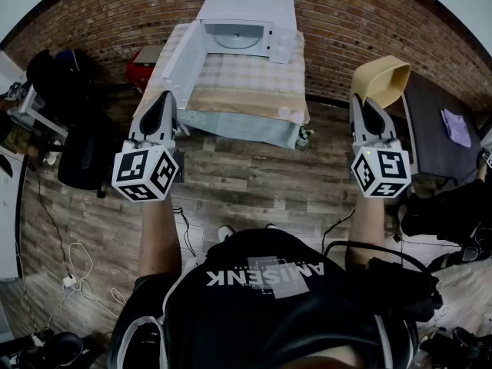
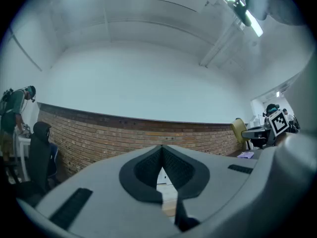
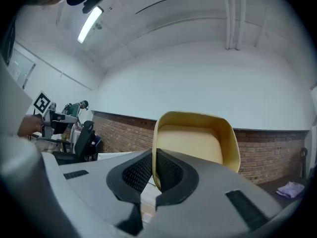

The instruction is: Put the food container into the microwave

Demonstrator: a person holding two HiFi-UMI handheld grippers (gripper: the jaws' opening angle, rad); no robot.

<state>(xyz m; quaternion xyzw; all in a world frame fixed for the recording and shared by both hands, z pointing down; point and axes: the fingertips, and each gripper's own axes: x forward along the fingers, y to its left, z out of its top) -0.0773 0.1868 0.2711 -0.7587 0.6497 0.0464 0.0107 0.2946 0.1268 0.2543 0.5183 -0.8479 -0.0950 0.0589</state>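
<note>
1. Pinching the yellow food container [image 3: 195, 138] by one side wall with the right gripper [image 3: 154, 155], jaws squeezed narrow on the thin rim.
2. Holding it up in the air, tipped on its side, open side facing back at that gripper's camera.
3. Still nowhere near going in: well apart from the white microwave [image 1: 242, 29], off past the right edge of the table [image 1: 246, 91].
4. Got the left gripper [image 2: 162, 152] closed up too, pads meeting at the tips, nothing between them.
5. Holding both level over the wood floor [image 1: 254, 175], short of the table's near edge.
6. Way over at the table's far end, right against the brick wall [image 1: 346, 21]: that microwave, door [image 1: 181, 60] swung wide open to the left.
</note>
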